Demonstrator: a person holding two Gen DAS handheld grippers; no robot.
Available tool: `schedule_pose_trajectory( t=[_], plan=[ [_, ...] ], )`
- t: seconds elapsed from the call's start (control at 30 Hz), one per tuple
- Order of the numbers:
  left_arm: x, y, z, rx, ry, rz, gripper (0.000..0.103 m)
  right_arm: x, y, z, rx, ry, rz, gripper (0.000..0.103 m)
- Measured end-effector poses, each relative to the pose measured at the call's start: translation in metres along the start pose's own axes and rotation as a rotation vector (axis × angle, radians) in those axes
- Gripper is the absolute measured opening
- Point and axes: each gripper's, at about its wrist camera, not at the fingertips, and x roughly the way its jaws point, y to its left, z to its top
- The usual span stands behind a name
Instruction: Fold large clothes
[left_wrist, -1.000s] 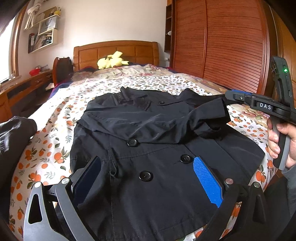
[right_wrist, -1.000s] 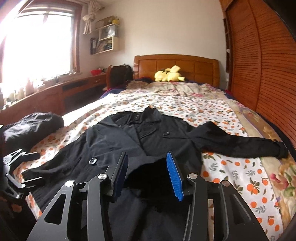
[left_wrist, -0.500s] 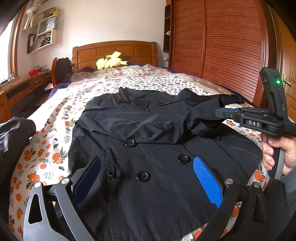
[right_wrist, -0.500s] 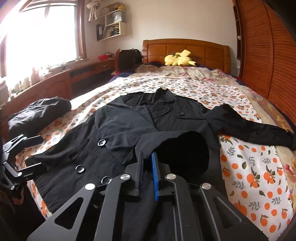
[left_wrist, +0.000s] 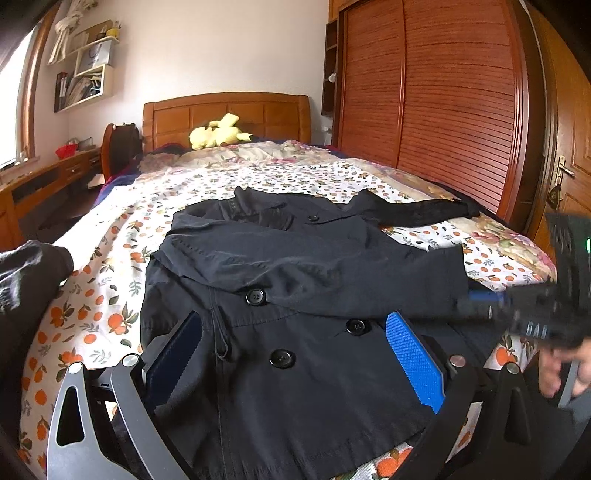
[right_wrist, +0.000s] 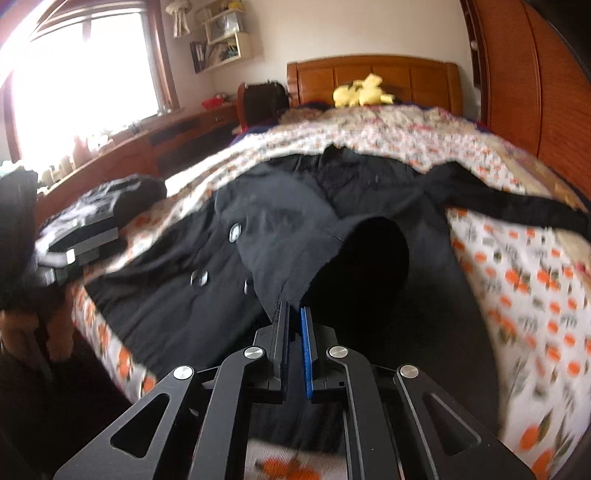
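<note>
A large black double-breasted coat (left_wrist: 295, 280) lies face up on the flower-print bed (left_wrist: 110, 236). Its left sleeve is folded across the chest, while the other sleeve (left_wrist: 417, 212) stretches out toward the wardrobe. My left gripper (left_wrist: 295, 354) is open low over the coat's hem, one blue pad on each side of the buttons. At the right edge of the left wrist view, blurred, my right gripper (left_wrist: 476, 295) is held by a hand. In its own view the right gripper (right_wrist: 293, 321) is shut on the edge of the folded sleeve's cuff (right_wrist: 369, 251).
A yellow plush toy (left_wrist: 218, 131) sits by the wooden headboard (left_wrist: 225, 110). A slatted wooden wardrobe (left_wrist: 443, 110) runs along the bed's right side. A dark bundle of clothing (left_wrist: 26, 273) lies at the bed's left edge. A desk (right_wrist: 147, 144) stands under the window.
The right gripper's jaws closed on the sleeve cuff, then it sank toward the bed's near right side, drawing the sleeve with it. The left gripper stayed put.
</note>
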Motion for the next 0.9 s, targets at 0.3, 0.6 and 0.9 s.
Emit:
schedule_pose_trajectory(
  t=[0.3,0.6,0.9],
  plan=[
    [-0.007,-0.003,0.0,0.008,-0.009,-0.014,0.101,0.008,0.014,-0.024,-0.002,0.057,-0.02,0.008],
    [-0.02,-0.006,0.004,0.016,-0.04,-0.027,0.101,-0.03,0.022,0.003,-0.061,-0.035,-0.049,0.03],
    [-0.015,-0.005,0.005,0.009,-0.033,-0.015,0.101,-0.002,0.024,0.042,-0.149,-0.042,-0.039,0.03]
  ],
)
